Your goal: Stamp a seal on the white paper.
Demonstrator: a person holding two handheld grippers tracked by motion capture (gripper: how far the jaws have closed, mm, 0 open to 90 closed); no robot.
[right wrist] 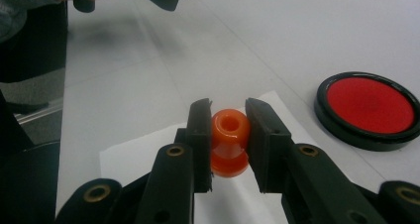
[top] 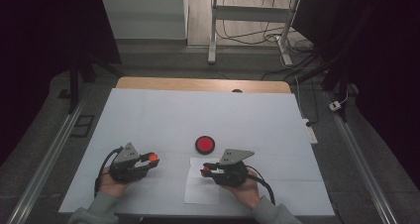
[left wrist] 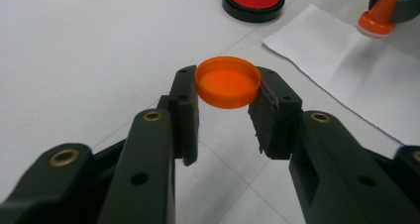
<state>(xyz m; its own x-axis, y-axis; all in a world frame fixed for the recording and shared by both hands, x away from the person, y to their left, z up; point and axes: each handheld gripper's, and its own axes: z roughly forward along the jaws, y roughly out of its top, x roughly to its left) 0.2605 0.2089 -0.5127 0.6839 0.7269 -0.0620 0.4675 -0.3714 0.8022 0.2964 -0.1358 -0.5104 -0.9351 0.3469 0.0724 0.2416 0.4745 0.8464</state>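
Note:
My left gripper (top: 151,158) is shut on a shallow orange cap (left wrist: 228,82), its two pads pressing the rim from either side, hollow face up, just above the table. To its right, my right gripper (top: 205,170) is shut on a small orange stamp (right wrist: 229,140), gripped by its waisted handle above a white sheet of paper (top: 202,189). A round red ink pad (top: 204,144) in a black case lies open on the table, just beyond the paper's far edge. Seen from the left gripper view, the stamp (left wrist: 381,17) hangs slightly above the paper (left wrist: 356,70).
The table (top: 148,115) is covered in white, with a strip of bare wood at its far edge. Grey floor, metal rails and loose cables surround it. A desk frame stands beyond. The person's hands come in at the near edge.

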